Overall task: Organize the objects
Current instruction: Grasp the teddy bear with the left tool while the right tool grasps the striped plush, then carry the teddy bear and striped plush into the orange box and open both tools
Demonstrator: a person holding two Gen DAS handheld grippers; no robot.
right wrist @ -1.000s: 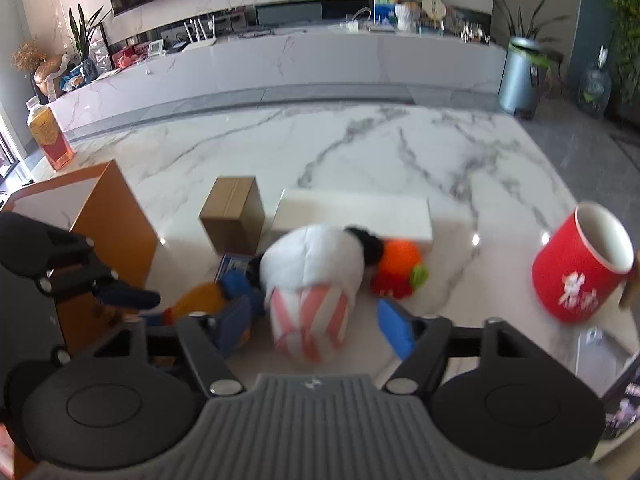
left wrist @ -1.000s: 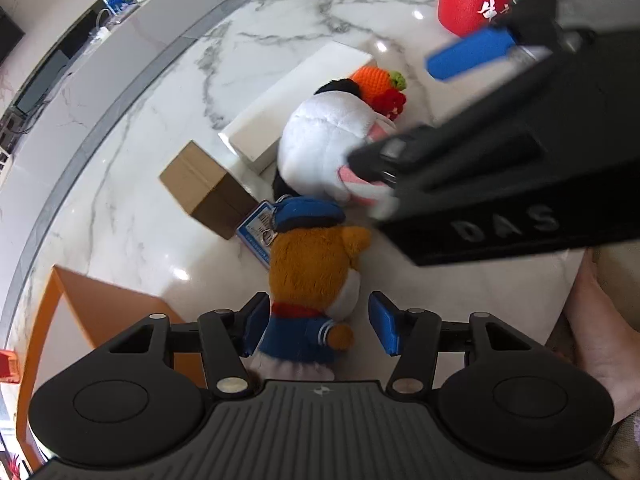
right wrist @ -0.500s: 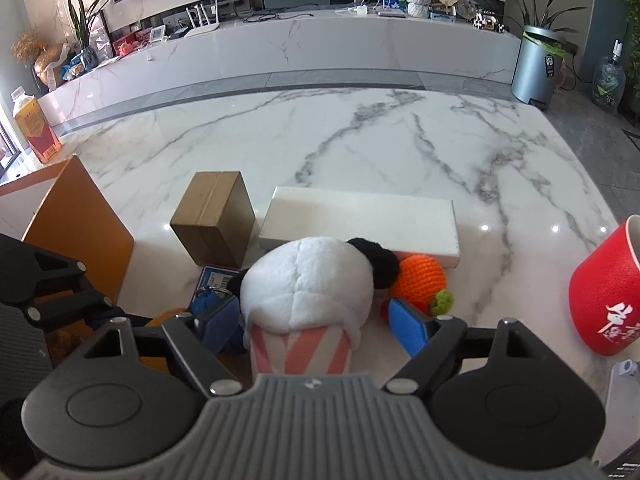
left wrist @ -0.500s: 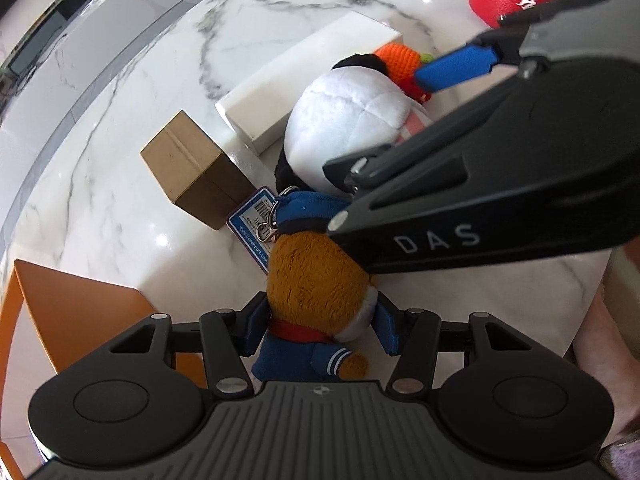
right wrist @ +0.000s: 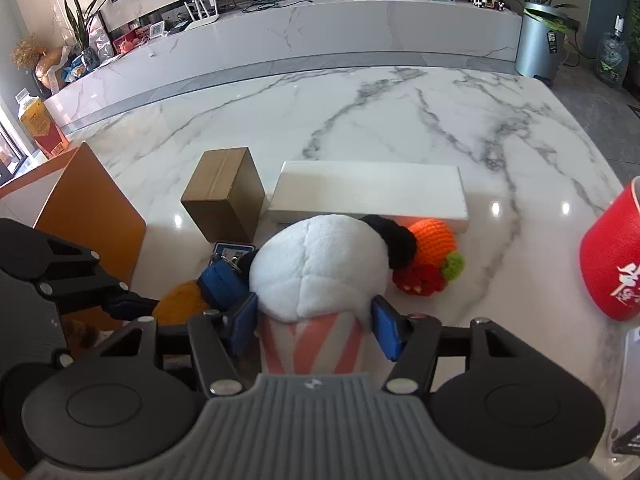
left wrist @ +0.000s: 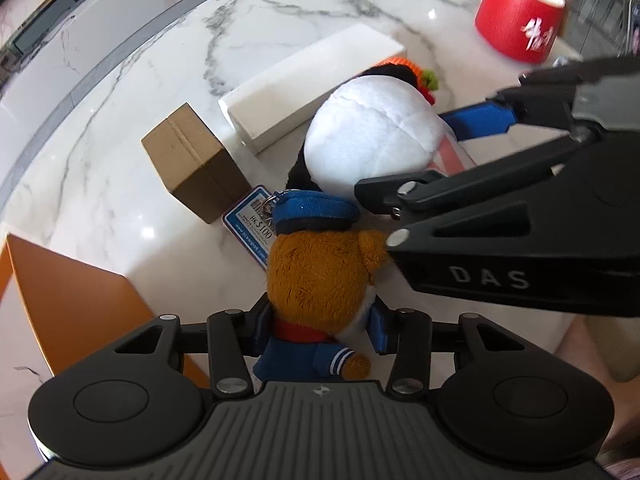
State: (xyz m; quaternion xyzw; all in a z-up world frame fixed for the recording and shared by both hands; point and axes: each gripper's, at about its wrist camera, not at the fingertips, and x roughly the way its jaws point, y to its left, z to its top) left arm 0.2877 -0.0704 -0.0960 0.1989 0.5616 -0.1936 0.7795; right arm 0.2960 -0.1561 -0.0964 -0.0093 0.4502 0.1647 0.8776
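Note:
A brown plush bear (left wrist: pixel 320 280) in a blue sailor suit and cap lies on the marble table, a price tag (left wrist: pixel 250 222) on its cap. My left gripper (left wrist: pixel 320 330) has its blue pads pressed on the bear's neck and body. A white plush toy with a pink-striped body (right wrist: pixel 316 272) lies beside it. My right gripper (right wrist: pixel 316 326) has its pads against the striped body's two sides. In the left wrist view the white plush (left wrist: pixel 376 140) shows past the right gripper's body. The bear (right wrist: pixel 184 300) shows partly in the right wrist view.
A brown cardboard box (right wrist: pixel 226 192) and a long white box (right wrist: pixel 368 192) lie behind the toys. A knitted orange and red toy (right wrist: pixel 432 256) sits against the white plush. A red mug (right wrist: pixel 612 264) stands at right. An orange board (right wrist: pixel 88 208) stands at left.
Both grippers moved forward around their toys and narrowed: the left pads now press on the bear, the right pads now touch the striped plush.

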